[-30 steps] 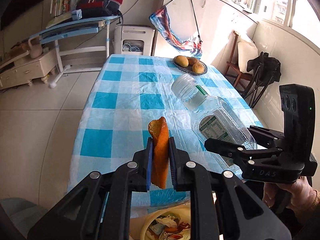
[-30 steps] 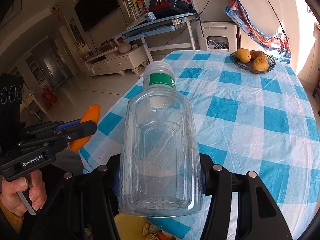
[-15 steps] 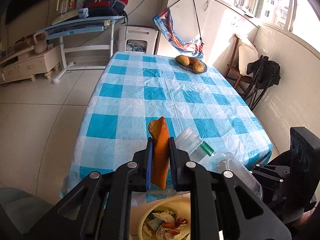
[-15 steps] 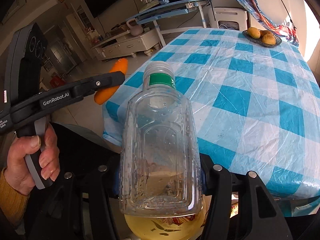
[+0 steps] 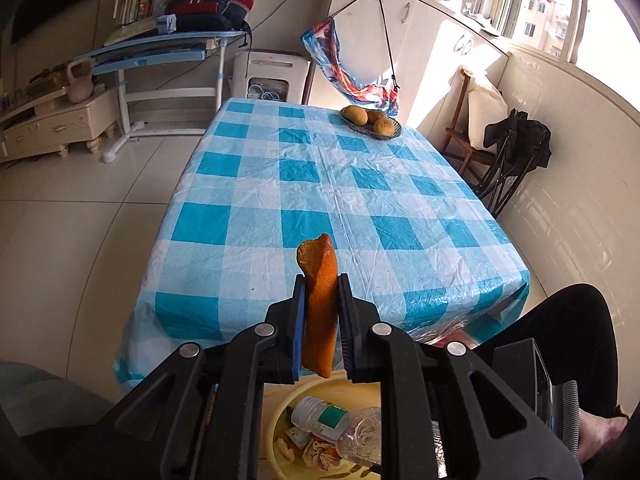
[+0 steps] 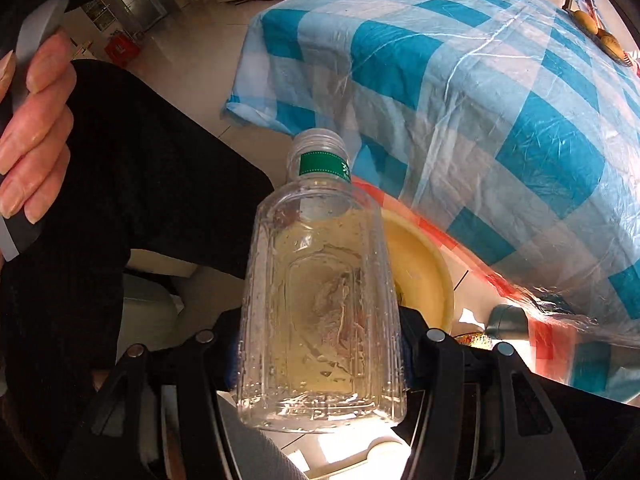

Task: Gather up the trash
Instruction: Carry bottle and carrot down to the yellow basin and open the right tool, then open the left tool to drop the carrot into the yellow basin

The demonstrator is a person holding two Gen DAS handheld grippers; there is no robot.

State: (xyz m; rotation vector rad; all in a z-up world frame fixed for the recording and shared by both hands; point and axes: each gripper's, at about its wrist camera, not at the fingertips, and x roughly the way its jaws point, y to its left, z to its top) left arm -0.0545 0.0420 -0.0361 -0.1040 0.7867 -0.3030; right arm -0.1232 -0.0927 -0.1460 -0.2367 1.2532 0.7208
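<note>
My left gripper [image 5: 320, 320] is shut on a strip of orange peel [image 5: 318, 300] that stands upright between its pads, held off the near edge of the table above a yellow bin [image 5: 280, 414]. My right gripper [image 6: 320, 344] is shut on a clear empty plastic bottle [image 6: 320, 280] with a green neck band. It points steeply down over the same yellow bin [image 6: 426, 280]. In the left wrist view the bottle [image 5: 344, 428] lies low over the crumpled trash in the bin, and the right gripper's fingers are hidden.
The table [image 5: 320, 184] with its blue check cloth stands ahead, a bowl of fruit [image 5: 370, 120] at its far end. A person's black-clad leg [image 5: 560, 328] is right of the bin. A chair [image 5: 472, 136] stands by the right wall.
The right gripper has carried the bottle off the table and down over the bin, tipping steeply. The left gripper has drawn back from the table with the peel.
</note>
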